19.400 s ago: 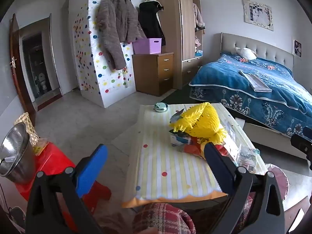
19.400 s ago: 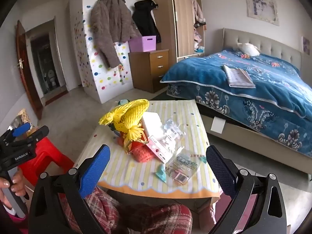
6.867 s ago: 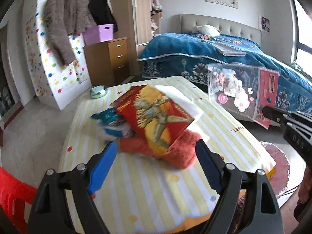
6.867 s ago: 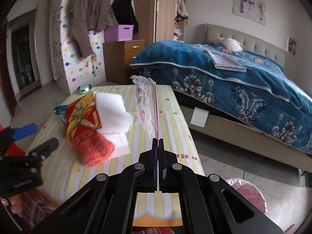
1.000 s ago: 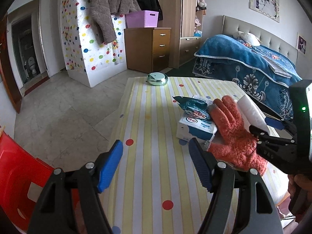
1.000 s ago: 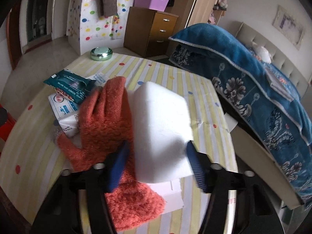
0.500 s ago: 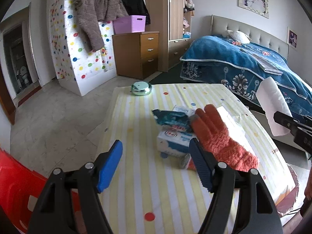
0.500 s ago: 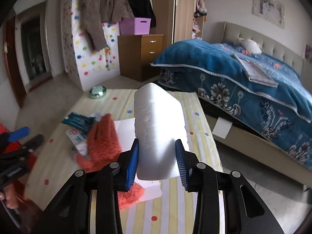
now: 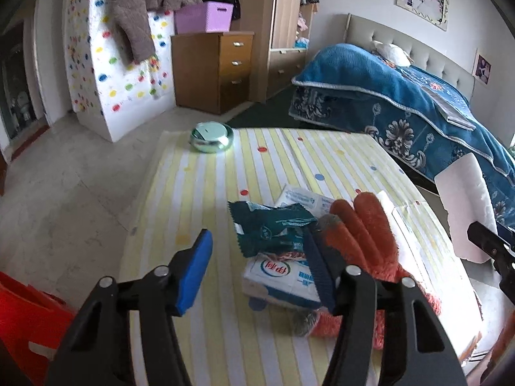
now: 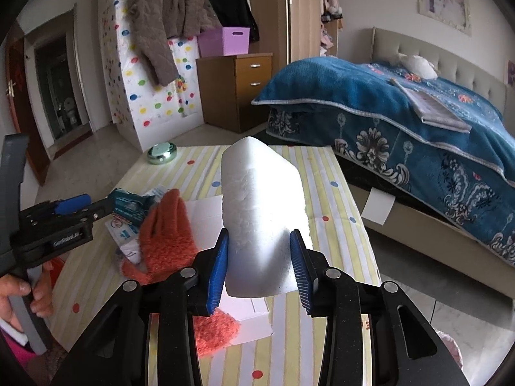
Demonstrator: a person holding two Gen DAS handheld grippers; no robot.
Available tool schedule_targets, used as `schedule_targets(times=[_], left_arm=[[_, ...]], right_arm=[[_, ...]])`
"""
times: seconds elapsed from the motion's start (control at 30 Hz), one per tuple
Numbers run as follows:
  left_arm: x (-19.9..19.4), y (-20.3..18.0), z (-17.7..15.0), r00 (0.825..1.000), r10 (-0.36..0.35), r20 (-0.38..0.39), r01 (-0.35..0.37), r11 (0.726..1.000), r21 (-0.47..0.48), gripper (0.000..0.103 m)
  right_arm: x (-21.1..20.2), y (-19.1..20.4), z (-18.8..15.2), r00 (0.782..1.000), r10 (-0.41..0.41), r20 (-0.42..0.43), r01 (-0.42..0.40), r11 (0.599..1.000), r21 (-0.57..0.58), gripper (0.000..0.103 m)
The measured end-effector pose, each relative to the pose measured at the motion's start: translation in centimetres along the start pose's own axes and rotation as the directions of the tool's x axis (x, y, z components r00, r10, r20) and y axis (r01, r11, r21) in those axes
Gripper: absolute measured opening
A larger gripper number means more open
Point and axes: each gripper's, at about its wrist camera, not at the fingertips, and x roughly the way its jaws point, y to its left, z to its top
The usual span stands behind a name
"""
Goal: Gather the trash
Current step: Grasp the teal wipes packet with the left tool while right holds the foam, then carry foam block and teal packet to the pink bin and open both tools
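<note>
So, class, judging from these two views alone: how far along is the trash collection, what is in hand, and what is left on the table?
Underway, not finished. In hand: the right tool is shut on a white foam block, lifted off the striped table. The left tool is closing over the green wrapper, not yet gripping it. Left: that wrapper, the small carton under it, white paper; the orange glove also lies there.

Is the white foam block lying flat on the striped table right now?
No, the white foam block is held above the table between the right gripper pads.
</note>
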Motion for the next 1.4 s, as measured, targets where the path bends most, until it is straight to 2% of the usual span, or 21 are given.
schedule_targets(times=[0.13,0.23,0.3,0.4,0.67,0.87,0.97,1.17,1.4], left_arm=[[0.5,0.2,-0.1,0.999,-0.048,-0.008,0.048,0.999,-0.008,0.044],[0.1,0.2,-0.3,0.997,-0.071,0.004,0.071,0.997,-0.007,0.030],[-0.3,-0.1,-0.3,0.997,-0.076,0.014,0.076,0.997,-0.001,0.017],[-2.1,-0.4,-0.3,0.995,-0.086,0.053,0.085,0.996,0.009,0.008],[-9.6,-2.6,-0.9,0.977,-0.117,0.179,0.107,0.992,0.068,0.008],[-13.3,-5.7,-3.8,0.970,-0.141,0.200,0.114,0.984,0.139,0.008],[-14.0,-8.2,-5.5,0.969,-0.162,0.188,0.125,0.973,0.193,0.008],[-13.8,-13.1,-8.0,0.961,-0.252,0.115,0.215,0.940,0.266,0.008],[-12.9,-19.8,-9.9,0.935,-0.353,0.025,0.322,0.877,0.357,0.009]], right_arm=[[0.3,-0.1,-0.2,1.000,-0.001,-0.009,0.001,1.000,-0.002,0.038],[0.3,0.0,-0.3,1.000,0.001,-0.013,-0.002,1.000,-0.002,0.038],[-0.1,0.1,-0.3,1.000,0.005,-0.008,-0.005,1.000,0.001,0.038],[-0.6,0.1,-0.4,1.000,0.008,0.002,-0.008,1.000,0.003,0.038],[-4.8,-0.2,-0.8,0.998,0.027,0.063,-0.028,0.999,0.019,0.038],[-7.9,-1.3,-2.8,0.997,0.029,0.071,-0.033,0.998,0.052,0.038],[-9.0,-2.0,-4.0,0.998,0.016,0.060,-0.020,0.997,0.068,0.038],[-11.3,-4.9,-7.5,0.999,-0.037,0.030,0.033,0.992,0.125,0.039],[-14.3,-10.6,-12.0,0.990,-0.137,-0.011,0.136,0.961,0.241,0.039]])
